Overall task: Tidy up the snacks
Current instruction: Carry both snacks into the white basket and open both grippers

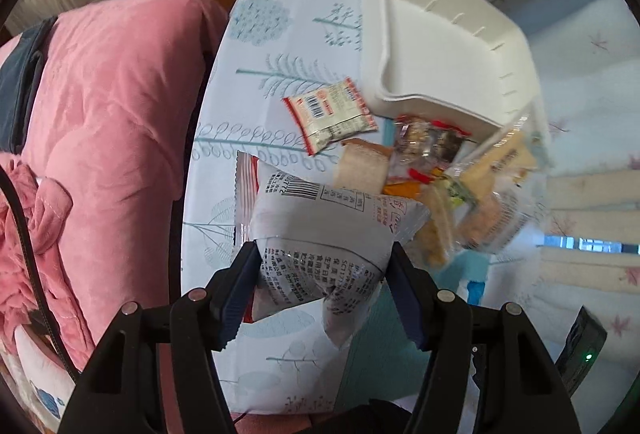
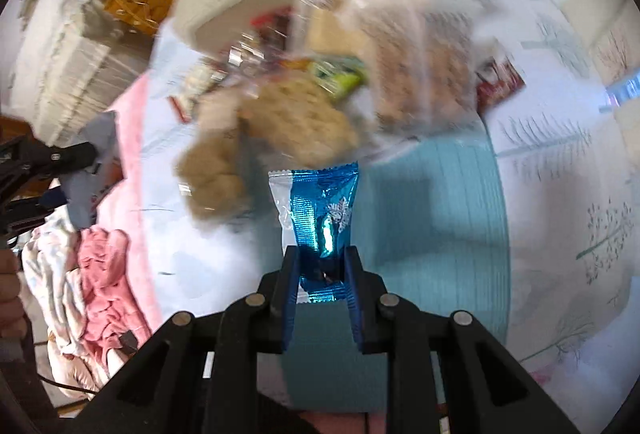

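L tongs: I'm clamping a silver-grey snack pouch, printed side w/ barcode facing cam. Both pads are pressing into its sides and the film is creasing between them, so that's a firm grip. Pouch is hanging off the table, above the edge nearest me.

R tongs: I'm pinching a small blue foil packet at its lower end, jaws narrow. Rest of the packet is sticking up past the tips, one white crimped edge showing. It's sitting over the teal patch of the table cloth, clear of it.

Table is wearing a white cloth w/ tree print. White plastic bin is lying tipped near the far edge, open mouth facing the pile. Snack pile is spilling out just in front of it, mid-table: clear-wrapped pastries, orange and yellow wrappers, all overlapping. Individual items are too blurred to call. A red-and-white sachet is lying flat just beside the pile, toward the table's pink-side edge, touching the bin's rim or nearly so; can't tell which.

Pink quilt is bunching along that edge. R cam is heavily motion-blurred, so the pile there is showing only as tan cakes in clear film.
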`<state>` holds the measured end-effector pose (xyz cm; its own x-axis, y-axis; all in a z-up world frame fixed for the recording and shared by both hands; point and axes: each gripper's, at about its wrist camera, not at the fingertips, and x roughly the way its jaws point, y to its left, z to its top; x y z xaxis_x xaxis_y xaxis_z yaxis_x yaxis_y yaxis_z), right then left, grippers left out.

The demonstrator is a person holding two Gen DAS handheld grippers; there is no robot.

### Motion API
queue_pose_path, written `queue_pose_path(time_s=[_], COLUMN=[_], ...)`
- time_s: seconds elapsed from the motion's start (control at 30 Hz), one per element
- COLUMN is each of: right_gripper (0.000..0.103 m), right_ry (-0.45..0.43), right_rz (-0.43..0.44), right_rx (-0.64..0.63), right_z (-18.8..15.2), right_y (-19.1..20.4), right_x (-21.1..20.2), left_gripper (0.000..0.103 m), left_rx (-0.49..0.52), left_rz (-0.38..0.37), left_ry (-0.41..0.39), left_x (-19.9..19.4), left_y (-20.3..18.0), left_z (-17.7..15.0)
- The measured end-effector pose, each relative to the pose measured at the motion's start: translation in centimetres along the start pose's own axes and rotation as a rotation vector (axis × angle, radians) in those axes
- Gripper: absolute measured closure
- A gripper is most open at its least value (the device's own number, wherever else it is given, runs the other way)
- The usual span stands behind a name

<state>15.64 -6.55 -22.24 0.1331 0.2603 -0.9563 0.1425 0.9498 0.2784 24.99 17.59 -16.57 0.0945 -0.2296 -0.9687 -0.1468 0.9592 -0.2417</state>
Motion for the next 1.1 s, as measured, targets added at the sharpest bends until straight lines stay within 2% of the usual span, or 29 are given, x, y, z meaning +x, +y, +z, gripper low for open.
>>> queue_pose_path(time_s=[0.23,0.47,0.57,0.63,0.93,1.1], right_gripper=[0.081,0.081,0.081,0.081,0.081,0.081], right_ry=[-0.135,-0.269,-0.331,-0.373,-0.530,-0.543], right_rz=[0.110,0.117,0.105,0.085,0.107,0.091], right_rx=[-0.088,-0.160,-0.175,-0.184,-0.097,-0.076], right_z=[3.7,9.0,11.2,12.7,19.0,21.6], right_y=[3.7,4.9,4.0,3.4,-1.9,-4.9], right_x=[-5.0,-8.9,-10.5,-11.3,-11.1,-10.2], left_gripper=[0.040,0.039,0.039,0.039,0.039,0.038], left_rx=[0.073,0.094,0.109,0.128,0.184,0.147], left_rz=[-0.002,-0.049,-0.055,-0.054,-0.032,-0.063], left_ry=[-0.081,-0.185,-0.210,-0.214,-0.219,-0.192], left_x=[-4.1,-6.9,-7.3,-7.0,-3.3,0.2], left_y=[-3.1,-6.4,-7.9,-9.1,-13.9,-15.4], left_z=[2.2,5.7,7.1,8.0,12.4,14.5])
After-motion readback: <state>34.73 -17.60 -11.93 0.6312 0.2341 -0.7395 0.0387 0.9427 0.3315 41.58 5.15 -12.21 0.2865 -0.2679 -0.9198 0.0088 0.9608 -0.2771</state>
